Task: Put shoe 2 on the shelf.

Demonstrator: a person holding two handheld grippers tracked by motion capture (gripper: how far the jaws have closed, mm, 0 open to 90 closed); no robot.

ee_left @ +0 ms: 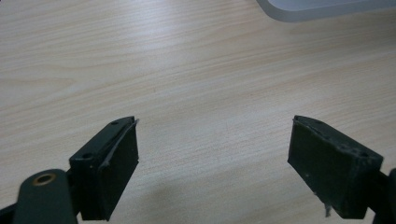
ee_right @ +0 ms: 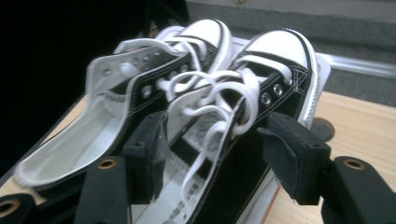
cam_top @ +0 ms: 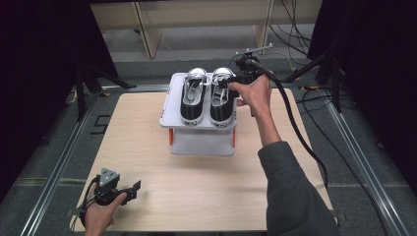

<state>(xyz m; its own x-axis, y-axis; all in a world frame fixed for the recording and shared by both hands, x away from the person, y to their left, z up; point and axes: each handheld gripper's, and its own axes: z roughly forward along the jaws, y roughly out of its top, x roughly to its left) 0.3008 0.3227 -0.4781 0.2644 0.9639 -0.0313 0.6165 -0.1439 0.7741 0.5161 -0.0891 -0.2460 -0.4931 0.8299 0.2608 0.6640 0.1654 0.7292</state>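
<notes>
A pair of black-and-white lace-up sneakers stands side by side, toes away from me, on a white two-level rack (cam_top: 167,110) at the table's far middle. In the high view my right gripper (cam_top: 227,82) hovers over the laced part of the right sneaker (cam_top: 222,103), beside the left sneaker (cam_top: 193,101). In the right gripper view its jaws (ee_right: 222,156) stand open astride the near sneaker (ee_right: 280,56), laces and tongue between them, pads not pressing; the other sneaker (ee_right: 205,32) lies to the left. My left gripper (cam_top: 132,191) rests open and empty at the table's near left corner (ee_left: 215,158).
The light wooden table (cam_top: 196,187) carries the rack, whose corner (ee_left: 317,9) shows in the left gripper view. A thick black cable (cam_top: 295,132) trails from the right gripper along the table's right side. Dark curtains and metal floor rails flank the table.
</notes>
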